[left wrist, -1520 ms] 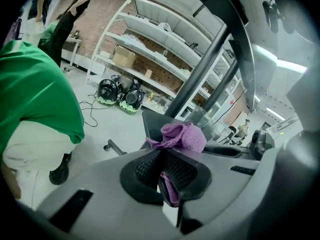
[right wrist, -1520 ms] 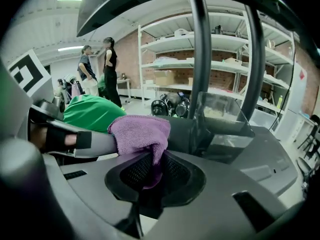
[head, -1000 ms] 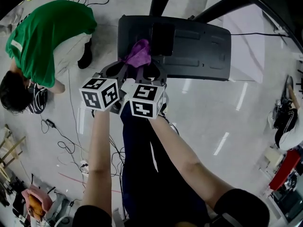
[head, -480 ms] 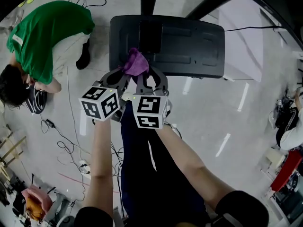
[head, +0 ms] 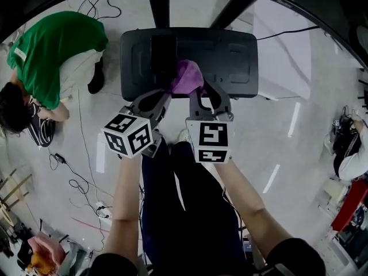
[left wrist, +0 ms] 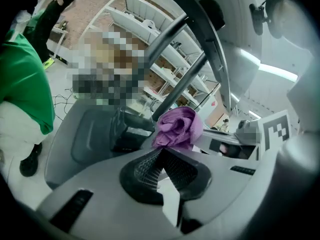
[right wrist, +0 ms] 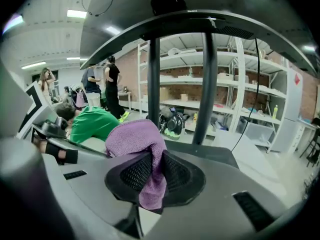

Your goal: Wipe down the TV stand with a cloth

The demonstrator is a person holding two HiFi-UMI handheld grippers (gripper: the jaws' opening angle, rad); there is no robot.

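Right gripper [head: 202,92] is clamped on a crumpled purple microfibre cloth [head: 188,76]. In the right gripper view its black ribbed pads [right wrist: 131,172] pinch a fold of the cloth [right wrist: 135,139], with a tail hanging down between them and the bulk mounded above the tips. Left gripper [head: 168,94] comes in from the other side. In the left gripper view its jaws are drawn together at the tips [left wrist: 161,154] on the lower edge of the same cloth [left wrist: 177,129], which rises straight off them. From the head view the cloth sits over the near middle of the TV stand's dark grey moulded plastic base [head: 230,62], though none of the views shows whether it touches the surface. Two dark uprights [right wrist: 154,79] rise from the back of that base [right wrist: 220,156] to a curved dark panel overhead, where a short line of pale print [right wrist: 187,11] is too small to read. Each gripper carries a white cube printed with black square marker patterns, the left cube [head: 129,137] just beside the right cube [head: 213,142]. The only marks on them are those blocky patterns, with no letters. On the pale glossy floor [head: 287,131] to the left of the stand, a person in a green shirt [head: 52,45] crouches among loose black cables [head: 75,183].
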